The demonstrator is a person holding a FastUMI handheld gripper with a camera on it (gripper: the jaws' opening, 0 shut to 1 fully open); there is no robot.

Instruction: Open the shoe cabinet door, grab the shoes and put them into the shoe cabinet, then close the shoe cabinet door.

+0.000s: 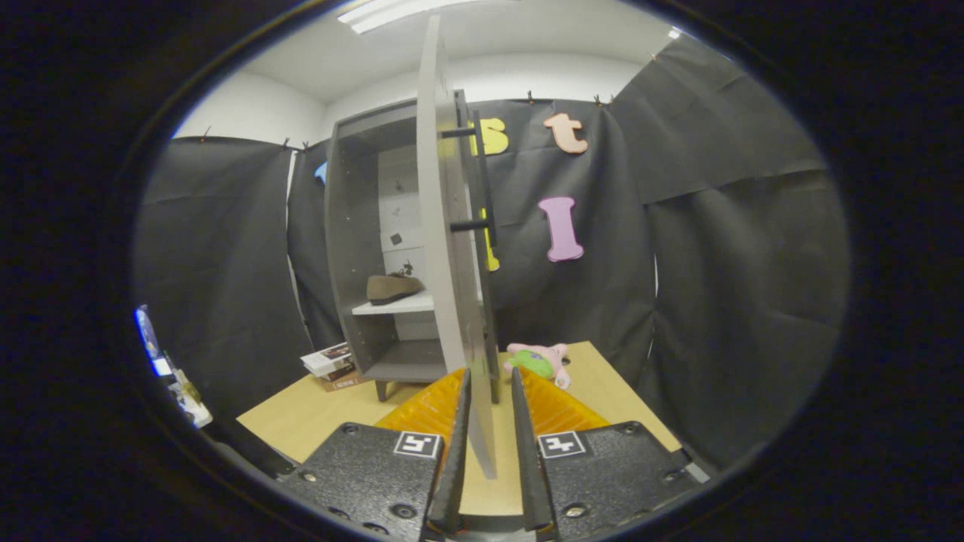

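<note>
The claw point(490, 391) is held low over a light wooden tabletop point(316, 418), its two fingers a little apart with the lower edge of a tall pale grey cabinet door point(444, 226) standing edge-on in the gap between them. The left finger lies close against the door's face; whether the right finger touches the panel cannot be told, so a firm clamp on it cannot be confirmed.

The door is swung wide open toward the claw and carries a long black bar handle point(482, 173) on the side facing right of the fingers. Beyond the fingers and to their left stands the grey shoe cabinet point(354, 226), its inside exposed. A brown low-cut shoe point(393, 287) rests on the white middle shelf point(399, 306) inside it, toe pointing right toward the door.

Left of the cabinet's foot, ahead of the left finger, a small stack of books point(331, 365) lies on the tabletop. Just ahead of the right finger, past the door, a pink and green plush toy point(538, 361) lies on the table
</note>
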